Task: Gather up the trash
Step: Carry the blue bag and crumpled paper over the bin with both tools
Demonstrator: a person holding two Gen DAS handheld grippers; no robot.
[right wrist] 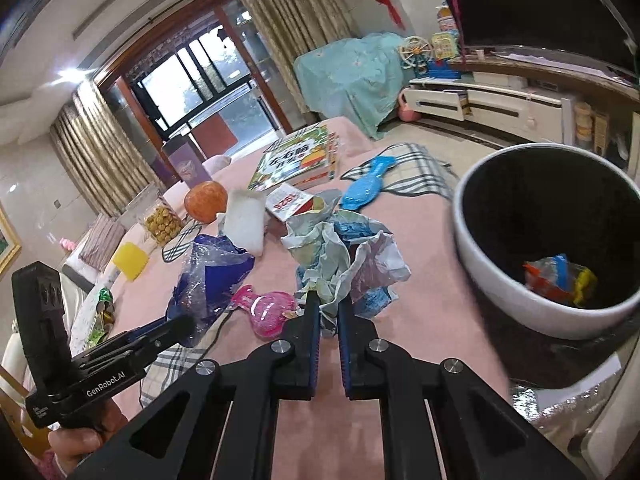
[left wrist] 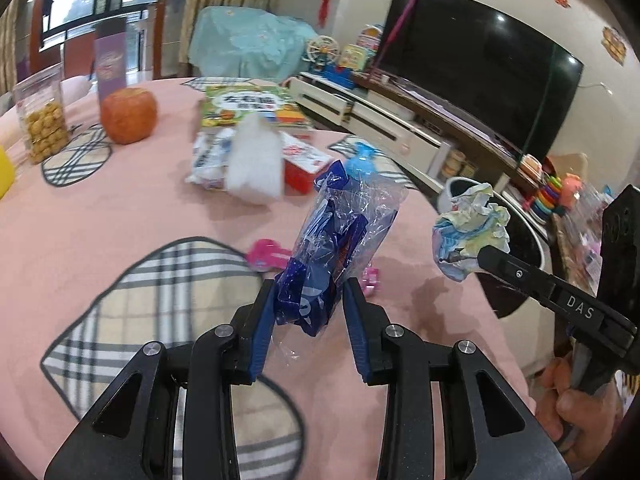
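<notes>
With my left gripper [left wrist: 308,300] clenched on the blue wrapper [left wrist: 324,256] and my right gripper [right wrist: 329,308] on crumpled paper [right wrist: 340,256], both above the table's edge, I should release only over the bin [right wrist: 500,300].

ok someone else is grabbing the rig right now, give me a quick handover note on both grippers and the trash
Left gripper: shut on a blue plastic wrapper, lifted above the pink table.
Right gripper: shut on a crumpled paper ball, also off the table, close to the bin.
Bin: white, black inside, standing past the table edge on the right; one colourful wrapper already lies in it.
Done: both pieces picked up.
Left: drop the paper ball and the blue wrapper into the bin. A white tissue still sits mid-table; probably trash too, check it.
</notes>
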